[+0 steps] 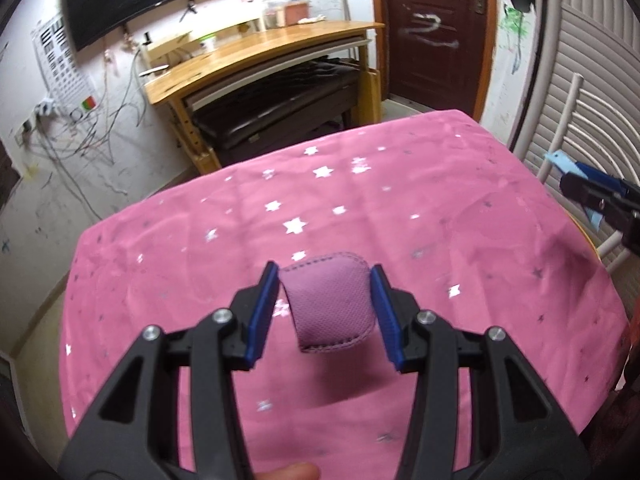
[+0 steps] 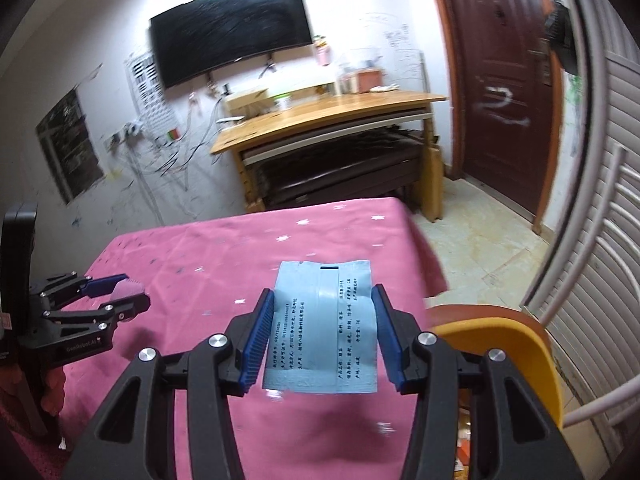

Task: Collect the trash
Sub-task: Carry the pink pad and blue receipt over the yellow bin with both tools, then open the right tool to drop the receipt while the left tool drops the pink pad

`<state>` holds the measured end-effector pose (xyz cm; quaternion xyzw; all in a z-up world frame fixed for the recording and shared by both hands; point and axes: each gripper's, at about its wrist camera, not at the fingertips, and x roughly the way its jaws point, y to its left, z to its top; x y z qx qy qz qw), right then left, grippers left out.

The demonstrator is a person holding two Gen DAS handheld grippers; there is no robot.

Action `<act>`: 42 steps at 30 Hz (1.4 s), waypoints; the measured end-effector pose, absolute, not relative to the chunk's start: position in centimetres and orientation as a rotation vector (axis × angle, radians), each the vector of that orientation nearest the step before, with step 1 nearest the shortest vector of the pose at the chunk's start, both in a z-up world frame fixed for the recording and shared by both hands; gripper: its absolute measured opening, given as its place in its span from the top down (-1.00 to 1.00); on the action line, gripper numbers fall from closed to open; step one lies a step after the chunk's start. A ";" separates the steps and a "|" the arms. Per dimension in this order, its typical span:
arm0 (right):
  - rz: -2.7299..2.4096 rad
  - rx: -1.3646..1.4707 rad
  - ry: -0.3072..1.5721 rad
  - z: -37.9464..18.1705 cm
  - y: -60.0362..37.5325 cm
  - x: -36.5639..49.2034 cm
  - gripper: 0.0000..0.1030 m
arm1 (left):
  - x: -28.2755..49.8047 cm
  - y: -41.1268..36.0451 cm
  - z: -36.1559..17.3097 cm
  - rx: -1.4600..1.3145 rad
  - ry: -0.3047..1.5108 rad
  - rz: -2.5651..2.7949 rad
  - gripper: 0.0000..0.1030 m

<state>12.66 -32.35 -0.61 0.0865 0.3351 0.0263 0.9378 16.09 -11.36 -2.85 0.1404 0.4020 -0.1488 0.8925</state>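
- The left tool (image 1: pixel 325 312) is closed on a small purple pouch (image 1: pixel 328 304), one blue pad on each side; the pouch bulges between them and hangs clear above the pink tabletop (image 1: pixel 440 208).
- The pouch looks soft and light, a stitched textured fabric that gives under the pads. It should not slip easily, and a grip across its middle, as here, seems the safest hold.
- The right tool (image 2: pixel 325 332) is closed on a pale blue packet (image 2: pixel 326 332) with printed text, pinched by its two side edges and lifted off the tabletop (image 2: pixel 200 248).
- The packet looks thin, flat and very light, probably slick film. It bows slightly between the pads, so I judge it could buckle or slide out if the squeeze loosens.
- Both pieces of trash are held in the air, each centred between its tool's pads and reaching forward past the tips.
- From the right wrist view the left tool (image 2: pixel 120 300) sits off to the side, well apart from the packet.
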 end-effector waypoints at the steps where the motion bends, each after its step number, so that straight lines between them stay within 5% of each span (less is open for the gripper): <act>1: 0.037 0.187 0.680 -0.7 -33.3 12.4 0.16 | 16.1 -12.2 -2.9 0.304 0.833 -0.316 0.14; 38: -0.210 0.438 0.623 -4.0 -49.6 6.5 0.04 | 15.5 -36.4 -3.1 0.446 0.871 -0.703 0.14; 42: -0.226 0.452 0.610 -3.9 -50.3 5.9 0.03 | 15.5 -38.3 -4.1 0.428 0.910 -0.743 -0.01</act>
